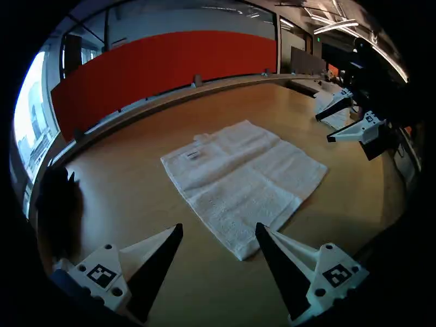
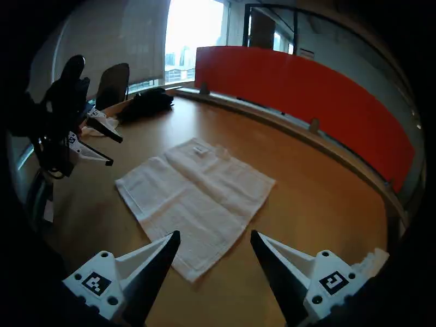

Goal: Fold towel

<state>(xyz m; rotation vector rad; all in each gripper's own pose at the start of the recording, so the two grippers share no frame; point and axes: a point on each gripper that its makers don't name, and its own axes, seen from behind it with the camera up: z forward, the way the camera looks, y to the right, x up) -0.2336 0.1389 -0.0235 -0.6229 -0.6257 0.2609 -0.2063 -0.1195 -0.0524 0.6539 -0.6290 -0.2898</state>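
A white towel (image 1: 245,174) lies spread flat on the wooden surface (image 1: 136,207), well in from the surface's far edge, where a red partition (image 1: 163,71) stands. In the left gripper view the towel sits at a slant, one corner pointing toward the camera. Faint crease lines divide it into panels. A small tag (image 1: 192,155) shows near the corner that lies toward the partition.

The left claw (image 1: 218,225) is at the bottom of its own view with its two dark fingers spread wide apart and nothing between them. The towel's near corner lies just beyond the fingertips, and whether they touch it cannot be told. In the same view the right claw (image 1: 322,129) is off past the towel's right side, toward the surface's right edge, its fingers parted and holding nothing.

In the right gripper view the towel (image 2: 196,196) again lies in the middle of the surface (image 2: 316,196), its tag (image 2: 199,151) on the far part. The right claw (image 2: 215,232) is wide open and empty, its tips near the towel's closest corner. The left claw (image 2: 116,151) shows beyond the towel's left side, fingers apart and clear of the cloth. A dark bag (image 2: 146,102) rests near the surface's far left corner, beside a chair (image 2: 111,82) and a bright window (image 2: 191,32).
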